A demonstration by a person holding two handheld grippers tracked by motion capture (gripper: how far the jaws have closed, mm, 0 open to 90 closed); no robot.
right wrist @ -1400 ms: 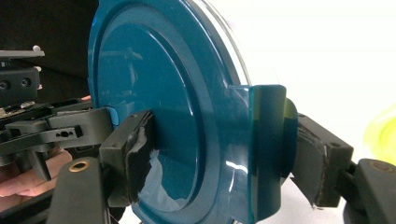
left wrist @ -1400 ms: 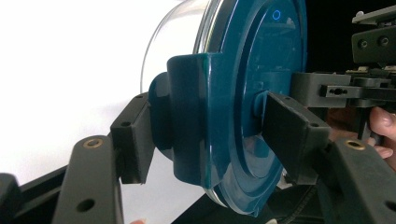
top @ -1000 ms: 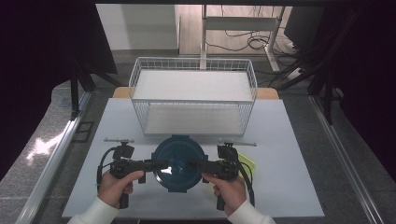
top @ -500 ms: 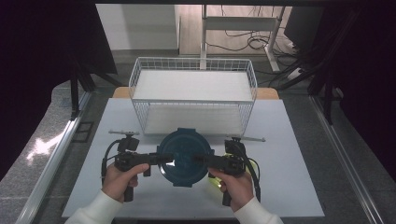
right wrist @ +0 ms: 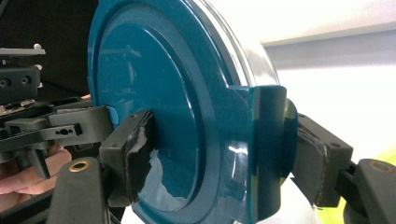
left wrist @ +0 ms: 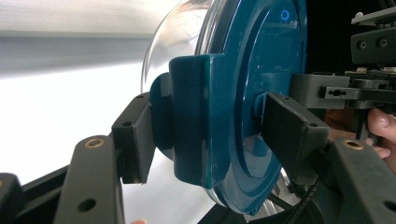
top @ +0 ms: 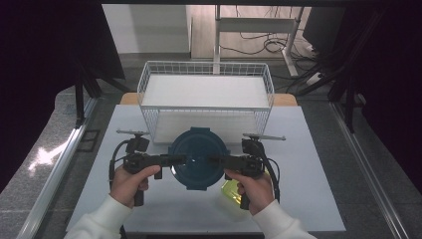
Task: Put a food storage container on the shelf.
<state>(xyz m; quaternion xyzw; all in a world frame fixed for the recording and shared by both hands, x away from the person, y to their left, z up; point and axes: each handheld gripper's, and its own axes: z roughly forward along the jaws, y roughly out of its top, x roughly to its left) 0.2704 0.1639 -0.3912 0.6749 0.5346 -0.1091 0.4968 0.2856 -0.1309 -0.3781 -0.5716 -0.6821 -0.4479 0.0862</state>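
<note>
As both grippers clamp it from opposite sides, the round clear glass container with a teal plastic clip lid [top: 197, 158] hangs between left gripper [top: 180, 159] and right gripper [top: 215, 161], above the table [top: 318, 199]. Each gripper bites a rigid lid latch. Likely heavy, stiff, slick, breakable; latch flaps suit the hold.

Round teal-lidded glass container [top: 197, 158], level, held aloft

lid [top: 198, 158] teal | wire basket [top: 206, 94] white | table [top: 308, 199] pale grey | grippers black
</note>
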